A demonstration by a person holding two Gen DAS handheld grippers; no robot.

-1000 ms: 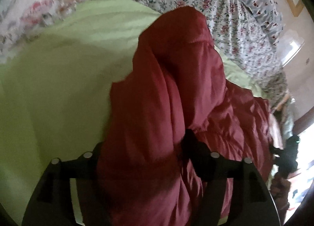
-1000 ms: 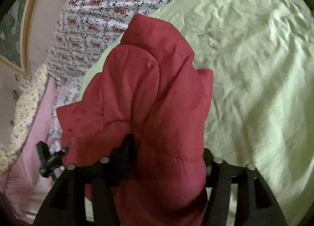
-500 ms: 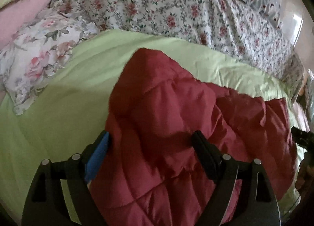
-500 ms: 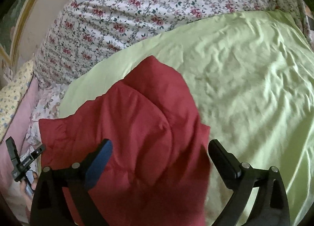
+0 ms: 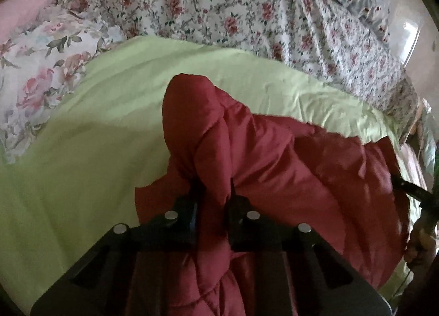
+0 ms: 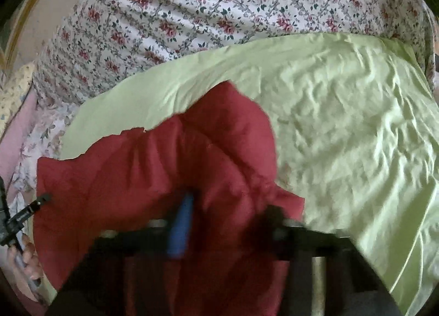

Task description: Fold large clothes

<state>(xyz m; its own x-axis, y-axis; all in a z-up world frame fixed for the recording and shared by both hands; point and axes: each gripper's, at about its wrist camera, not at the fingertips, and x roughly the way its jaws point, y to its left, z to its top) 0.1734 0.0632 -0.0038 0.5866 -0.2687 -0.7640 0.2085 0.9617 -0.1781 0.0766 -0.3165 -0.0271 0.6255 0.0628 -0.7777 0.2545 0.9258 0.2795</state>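
A dark red quilted padded garment (image 5: 274, 157) lies on a light green sheet (image 5: 82, 157) on the bed. My left gripper (image 5: 212, 192) is shut on a raised fold of the red garment near its left end. In the right wrist view the same garment (image 6: 164, 168) spreads over the green sheet (image 6: 343, 124). My right gripper (image 6: 227, 206) is blurred; its jaws stand partly closed with a bunch of red fabric between them, and a blue pad (image 6: 181, 222) shows on the left finger. Whether it is gripping is unclear.
A floral quilt (image 5: 247, 14) lies behind the green sheet. A floral pillow (image 5: 41, 69) and a pink pillow (image 5: 24, 11) lie at the left. The other gripper and a hand show at the right edge (image 5: 417, 195) and at the left edge (image 6: 19, 220).
Half a second ago both grippers were open over the garment. The left has since shut on a fold of it. The right jaws have narrowed around the fabric and are in motion.
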